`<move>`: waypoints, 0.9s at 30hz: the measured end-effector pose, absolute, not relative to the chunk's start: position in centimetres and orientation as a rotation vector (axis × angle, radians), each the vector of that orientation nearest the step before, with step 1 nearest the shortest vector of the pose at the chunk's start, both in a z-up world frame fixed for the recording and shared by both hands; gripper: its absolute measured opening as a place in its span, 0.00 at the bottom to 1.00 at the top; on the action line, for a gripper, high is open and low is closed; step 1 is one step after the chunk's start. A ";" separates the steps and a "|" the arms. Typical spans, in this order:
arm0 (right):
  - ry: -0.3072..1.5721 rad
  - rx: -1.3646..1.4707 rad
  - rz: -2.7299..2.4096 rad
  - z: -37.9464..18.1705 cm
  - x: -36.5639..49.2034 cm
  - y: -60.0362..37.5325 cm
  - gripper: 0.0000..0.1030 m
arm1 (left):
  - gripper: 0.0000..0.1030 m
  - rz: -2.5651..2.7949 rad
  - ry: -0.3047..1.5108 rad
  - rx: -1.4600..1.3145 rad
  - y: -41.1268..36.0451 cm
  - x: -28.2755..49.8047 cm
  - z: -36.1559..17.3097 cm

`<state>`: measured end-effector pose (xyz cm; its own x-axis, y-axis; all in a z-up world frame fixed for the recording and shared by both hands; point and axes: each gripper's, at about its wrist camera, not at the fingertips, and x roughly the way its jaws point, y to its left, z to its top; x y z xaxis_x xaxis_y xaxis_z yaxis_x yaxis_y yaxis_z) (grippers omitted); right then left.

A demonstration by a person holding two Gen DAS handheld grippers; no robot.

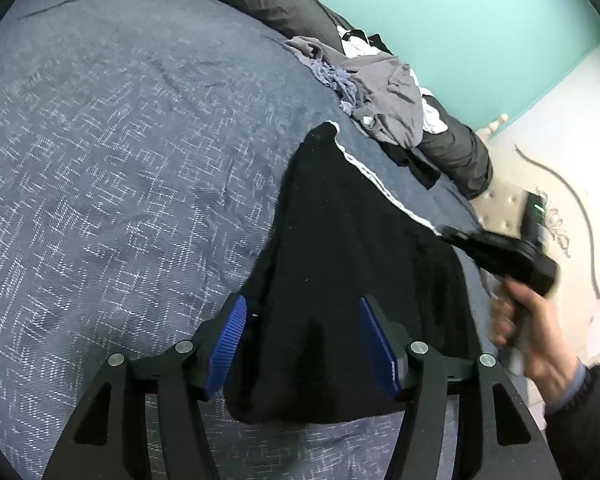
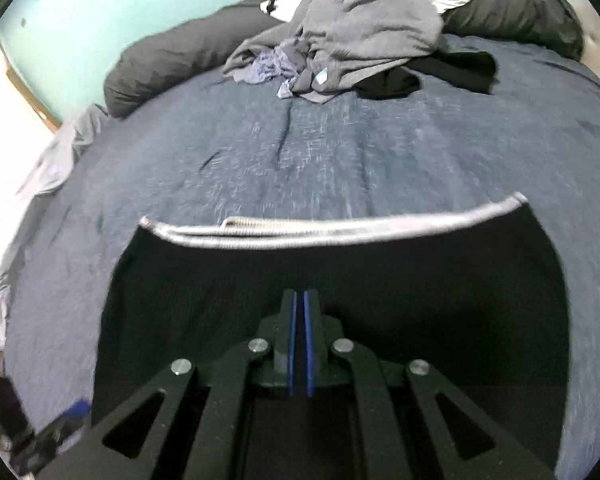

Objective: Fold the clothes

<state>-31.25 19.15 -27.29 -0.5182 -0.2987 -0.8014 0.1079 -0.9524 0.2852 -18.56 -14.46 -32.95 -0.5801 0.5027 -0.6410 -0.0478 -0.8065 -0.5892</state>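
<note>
Two claws: we see our left claw [image 1: 302,344] released, its ribbed blue pads spread to either side of the near edge of the black garment [image 1: 340,280]; our right claw [image 2: 300,344] is clenched with pads pressed together, and we cannot tell whether cloth is pinched between them.
Garment place: flat on the bed [image 1: 120,160], directly under and ahead of both claws.
Handling: we judge it light, limp and not slippery.
Hold: near corners or hem look the best grip to us.
Trim: white ribbed band [image 2: 332,226] runs along the far edge, beyond our right claw.
Bedcover: dark blue weave with pale flecks.
Pile: crumpled grey, white and black clothes [image 2: 364,28] far ahead, against dark pillows [image 2: 172,64].
</note>
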 end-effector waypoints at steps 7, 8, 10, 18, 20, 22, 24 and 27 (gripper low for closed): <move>-0.374 1.349 -2.554 -26.6 -21.3 23.7 0.03 | 0.62 2.434 -0.784 -1.235 -14.3 -18.1 -33.0; -0.392 1.347 -2.553 -26.8 -20.3 24.0 0.03 | 0.62 2.435 -0.783 -1.240 -14.2 -17.9 -32.9; -0.427 1.341 -2.552 -27.2 -18.2 24.7 0.03 | 0.62 2.438 -0.781 -1.250 -13.9 -17.6 -32.7; -0.492 1.290 -2.562 -28.8 -13.0 26.1 0.03 | 0.62 2.448 -0.736 -1.325 -13.1 -15.9 -32.0; -0.513 1.274 -2.566 -29.2 -12.4 26.4 0.03 | 0.63 2.450 -0.743 -1.361 -13.4 -15.5 -32.2; -0.544 1.257 -2.562 -29.5 -11.8 26.9 0.03 | 0.63 2.432 -0.781 -1.391 -13.9 -15.2 -32.6; -0.572 1.241 -2.556 -29.8 -11.4 27.2 0.04 | 0.63 2.403 -0.821 -1.419 -14.1 -14.9 -33.0; -0.607 1.224 -2.553 -30.0 -10.9 27.9 0.04 | 0.63 2.377 -0.841 -1.457 -14.0 -14.7 -33.7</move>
